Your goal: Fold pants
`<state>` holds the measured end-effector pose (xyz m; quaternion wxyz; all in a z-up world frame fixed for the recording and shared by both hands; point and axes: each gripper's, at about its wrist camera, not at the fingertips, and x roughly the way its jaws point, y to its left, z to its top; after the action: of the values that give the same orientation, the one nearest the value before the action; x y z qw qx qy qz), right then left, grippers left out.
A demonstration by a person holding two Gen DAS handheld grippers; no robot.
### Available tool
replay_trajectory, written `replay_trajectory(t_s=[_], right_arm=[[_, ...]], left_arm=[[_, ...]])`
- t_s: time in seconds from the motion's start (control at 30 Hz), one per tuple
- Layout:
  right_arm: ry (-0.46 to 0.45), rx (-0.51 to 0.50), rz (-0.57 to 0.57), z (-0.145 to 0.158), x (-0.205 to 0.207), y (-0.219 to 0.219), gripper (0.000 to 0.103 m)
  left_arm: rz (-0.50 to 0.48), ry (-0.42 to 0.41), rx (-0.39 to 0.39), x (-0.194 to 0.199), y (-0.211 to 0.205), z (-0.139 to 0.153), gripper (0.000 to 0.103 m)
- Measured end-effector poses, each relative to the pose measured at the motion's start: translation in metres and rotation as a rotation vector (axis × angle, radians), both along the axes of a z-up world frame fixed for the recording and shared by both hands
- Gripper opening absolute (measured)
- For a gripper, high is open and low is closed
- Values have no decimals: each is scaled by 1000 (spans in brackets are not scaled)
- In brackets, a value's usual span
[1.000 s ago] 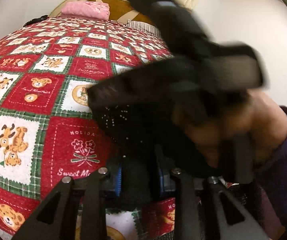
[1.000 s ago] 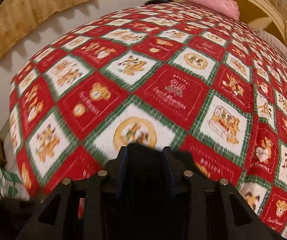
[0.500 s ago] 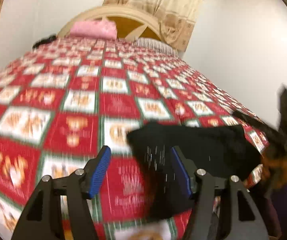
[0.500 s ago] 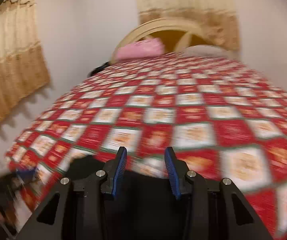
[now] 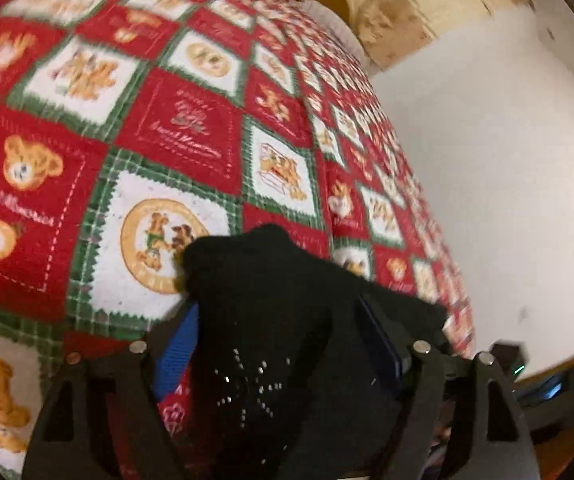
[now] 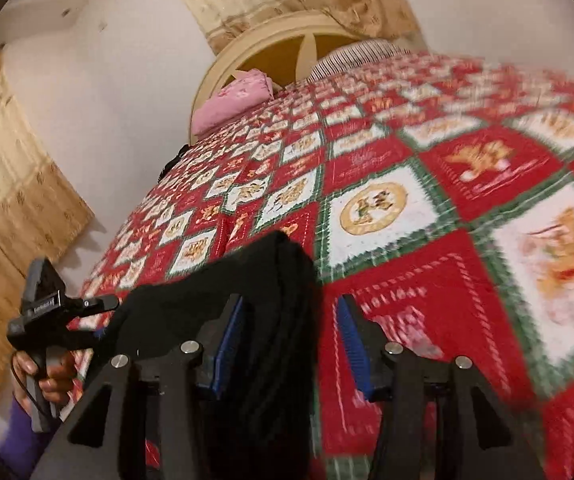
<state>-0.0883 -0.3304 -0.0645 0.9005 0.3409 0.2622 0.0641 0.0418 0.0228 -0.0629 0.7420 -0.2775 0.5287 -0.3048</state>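
Note:
The black pants (image 5: 271,272) lie bunched on the red patchwork bedspread (image 5: 167,120) near its front edge, with a small studded pattern showing. My left gripper (image 5: 279,320) straddles them; its jaws are opening, and the left blue pad stands clear of the cloth. In the right wrist view the pants (image 6: 247,272) rest against the left pad of my right gripper (image 6: 290,300), whose jaws are also opening, with bedspread (image 6: 427,280) showing before the right pad. The left gripper's body (image 6: 47,308) and the hand (image 6: 47,376) holding it appear at the left.
A pink pillow (image 6: 231,100) and a striped pillow (image 6: 359,50) lie at the cream headboard (image 6: 287,36). A beige curtain (image 6: 7,200) hangs at the left. A white wall (image 5: 487,160) runs along the bed's right side.
Both grippers' jaws have spread and no longer pinch the pants, which now lie on the bed. Both views have rolled and swung across the bedspread.

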Motion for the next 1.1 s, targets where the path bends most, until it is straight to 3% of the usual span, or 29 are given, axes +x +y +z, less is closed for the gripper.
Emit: replay_trajectory(t_s=[0.07, 0.1, 0.2, 0.3, 0.4, 0.5, 0.53, 0.57, 0.63, 0.73, 0.87, 0.97, 1.1], right_arm=[[-11, -6, 58, 1, 8, 10, 38], [-5, -34, 66, 2, 10, 16, 33], [-26, -152, 81, 15, 6, 31, 25], [-123, -172, 130, 31, -3, 41, 24], [-185, -250, 137, 46, -1, 54, 24], [-156, -230, 126, 35, 15, 51, 24], [-121, -226, 116, 25, 23, 48, 24], [-67, -232, 105, 13, 32, 46, 28], [-55, -177, 88, 2, 34, 38, 33], [-59, -134, 35, 8, 21, 27, 38], [-117, -253, -105, 33, -12, 34, 38], [-158, -311, -56, 51, -28, 60, 38], [-112, -395, 9, 52, -27, 93, 38]], left_arm=[[21, 15, -70, 6, 3, -4, 78], [28, 7, -96, 9, 2, -5, 69], [29, -33, -125, 13, 0, -5, 30], [7, -104, -104, 12, 1, 3, 25], [-9, -233, -41, 6, 3, 24, 23], [38, -383, 55, 0, 15, 45, 21], [69, -435, 115, -1, 21, 50, 22], [115, -477, 229, 0, 26, 54, 22], [174, -466, 446, 12, 32, 51, 25], [194, -459, 606, 13, 34, 46, 25], [163, -500, 679, -3, 19, 43, 27], [137, -504, 673, -15, 2, 41, 27], [93, -509, 647, -32, -18, 37, 38]])
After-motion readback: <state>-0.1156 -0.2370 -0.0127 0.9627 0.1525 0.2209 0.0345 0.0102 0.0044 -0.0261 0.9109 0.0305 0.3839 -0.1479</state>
